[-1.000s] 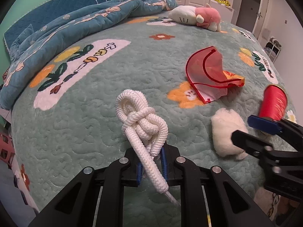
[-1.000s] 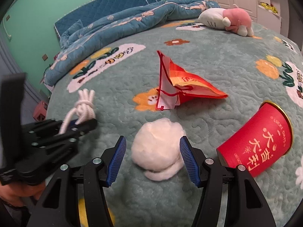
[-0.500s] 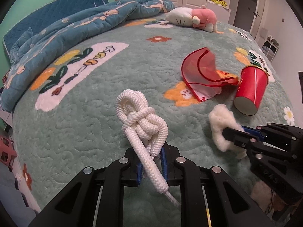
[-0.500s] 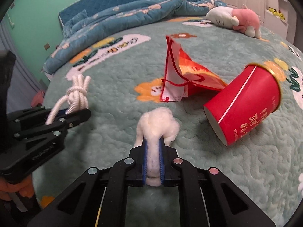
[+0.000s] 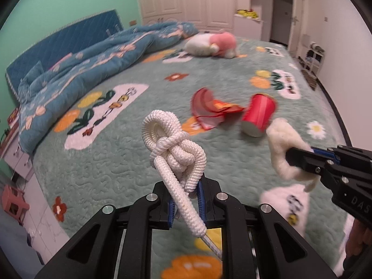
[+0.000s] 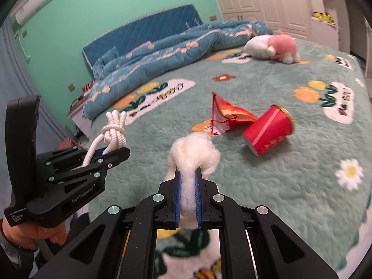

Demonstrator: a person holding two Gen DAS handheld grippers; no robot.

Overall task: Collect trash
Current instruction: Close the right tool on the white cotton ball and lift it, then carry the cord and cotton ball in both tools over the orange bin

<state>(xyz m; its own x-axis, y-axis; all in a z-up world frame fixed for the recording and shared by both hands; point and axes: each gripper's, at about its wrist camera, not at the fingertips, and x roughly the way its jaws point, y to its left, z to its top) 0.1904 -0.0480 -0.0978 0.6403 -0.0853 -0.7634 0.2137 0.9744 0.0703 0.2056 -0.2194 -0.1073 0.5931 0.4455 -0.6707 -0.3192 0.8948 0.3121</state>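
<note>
Two items now in hand, two left on the bed.

1. Left gripper [image 5: 186, 200]: fingers clamped on the knotted white rope [image 5: 174, 144], knot standing up beyond the fingertips, loose tail trailing back between the jaws. Held as it was a second ago.

2. Right gripper [image 6: 187, 190]: fingers pressed together on the white cotton wad [image 6: 194, 151]. A second ago they stood apart around it as it lay on the bedspread [image 6: 267, 181]; half a second ago they had closed on it; now the wad rides clear of the cover. Judgement: second pickup done, both grippers full, so a drop-off likely comes before anything more is taken.

3. Red snack bag [image 6: 229, 116]: lying flat on the bedspread, touching the cup.

4. Red paper cup [image 6: 267, 131]: on its side, mouth pointing away, tipped over since a second ago. Still to collect.

View notes. The left wrist view shows the right gripper from outside, with the wad bulging on both sides of its fingers. The right wrist view alone shows the person's left hand [image 6: 34, 233] on the handle. No bin appears in either view.
</note>
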